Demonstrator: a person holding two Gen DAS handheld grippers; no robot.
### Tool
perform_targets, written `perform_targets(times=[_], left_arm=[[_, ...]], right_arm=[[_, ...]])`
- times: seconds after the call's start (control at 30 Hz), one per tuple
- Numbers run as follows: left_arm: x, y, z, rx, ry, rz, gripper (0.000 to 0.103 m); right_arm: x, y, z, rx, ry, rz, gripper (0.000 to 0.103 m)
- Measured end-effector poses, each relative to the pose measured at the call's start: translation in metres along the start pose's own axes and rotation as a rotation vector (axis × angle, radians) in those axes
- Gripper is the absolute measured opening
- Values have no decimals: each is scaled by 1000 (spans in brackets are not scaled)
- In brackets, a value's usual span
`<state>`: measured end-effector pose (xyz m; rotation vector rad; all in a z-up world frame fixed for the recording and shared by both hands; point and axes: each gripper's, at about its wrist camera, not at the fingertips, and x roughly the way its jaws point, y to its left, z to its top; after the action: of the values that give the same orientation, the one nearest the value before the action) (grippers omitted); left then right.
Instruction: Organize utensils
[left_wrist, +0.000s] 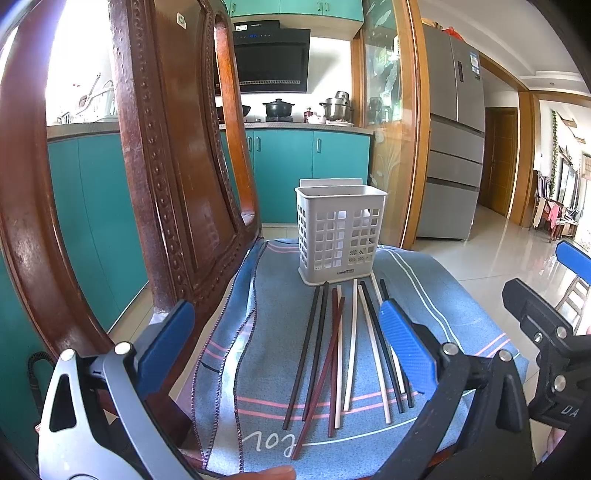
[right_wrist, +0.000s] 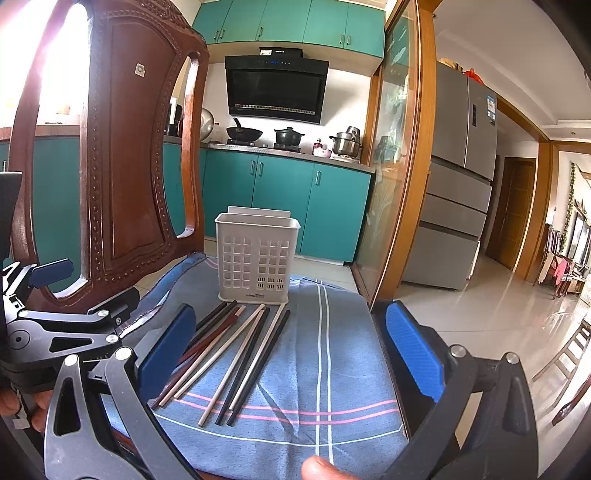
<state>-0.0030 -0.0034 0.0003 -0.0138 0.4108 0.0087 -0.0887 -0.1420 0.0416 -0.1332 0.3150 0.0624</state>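
Note:
Several chopsticks (left_wrist: 347, 350), black, dark red and cream, lie loose side by side on a blue cloth (left_wrist: 258, 369) over a chair seat. A white perforated utensil basket (left_wrist: 338, 236) stands upright just beyond their far tips. My left gripper (left_wrist: 291, 336) is open and empty, hovering over the near ends of the chopsticks. In the right wrist view the chopsticks (right_wrist: 236, 354) fan out left of centre, before the basket (right_wrist: 256, 254). My right gripper (right_wrist: 291, 343) is open and empty, above the cloth (right_wrist: 332, 369) to the right of the chopsticks.
The carved wooden chair back (left_wrist: 166, 166) rises close on the left. The right gripper's black body (left_wrist: 546, 339) shows at the right edge of the left view; the left gripper's body (right_wrist: 55, 325) at the left of the right view. A tiled floor (right_wrist: 480, 314) lies to the right.

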Motion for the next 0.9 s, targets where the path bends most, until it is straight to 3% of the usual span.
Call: perform_targets(times=[0.9], left_arm=[[1, 1, 0, -1, -4, 1, 100]], right_arm=[[-2, -1, 2, 14, -6, -4, 101]])
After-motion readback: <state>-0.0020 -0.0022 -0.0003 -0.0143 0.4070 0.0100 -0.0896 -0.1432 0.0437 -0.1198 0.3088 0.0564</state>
